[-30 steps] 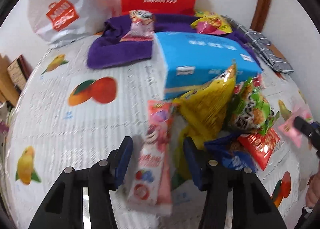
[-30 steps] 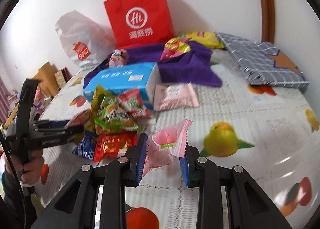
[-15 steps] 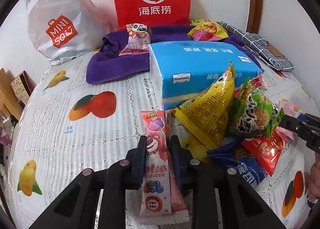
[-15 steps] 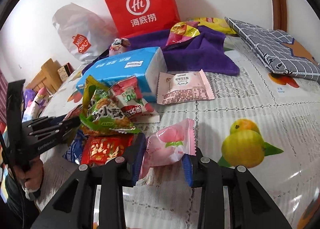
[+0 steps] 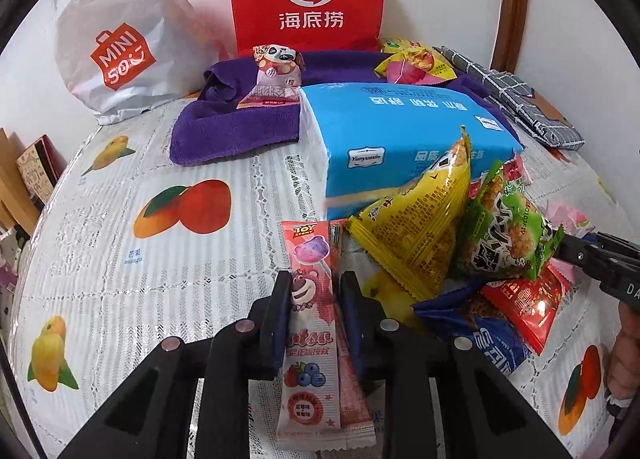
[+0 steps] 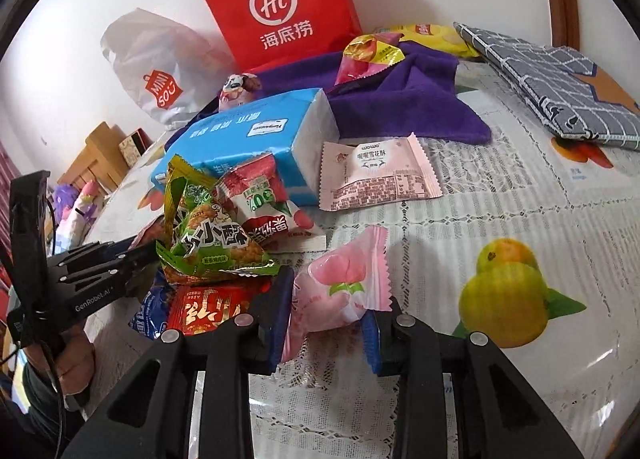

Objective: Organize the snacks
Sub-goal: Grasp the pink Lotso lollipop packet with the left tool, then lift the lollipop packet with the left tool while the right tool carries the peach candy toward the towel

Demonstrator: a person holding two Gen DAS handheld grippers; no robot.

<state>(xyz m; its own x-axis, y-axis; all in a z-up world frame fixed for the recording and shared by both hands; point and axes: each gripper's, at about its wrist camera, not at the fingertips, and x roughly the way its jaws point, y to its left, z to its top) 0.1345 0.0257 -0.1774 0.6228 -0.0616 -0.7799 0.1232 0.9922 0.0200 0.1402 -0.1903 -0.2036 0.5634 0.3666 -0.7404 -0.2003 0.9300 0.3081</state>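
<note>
Two bags [image 6: 280,7], one purple towel [image 6: 404,107], one tissue pack [image 6: 248,139], two claws [image 6: 326,311].

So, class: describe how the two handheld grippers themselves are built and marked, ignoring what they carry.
Each gripper is matte black plastic with angular struts and round silver screw heads. The left gripper and right gripper have fingers faced with blue pads. Seen from the right wrist camera, the left unit's side reads "GenRobot.AI" in white, a thin black cable trails from it, and a bare hand with a dark sleeve grips its handle.
</note>
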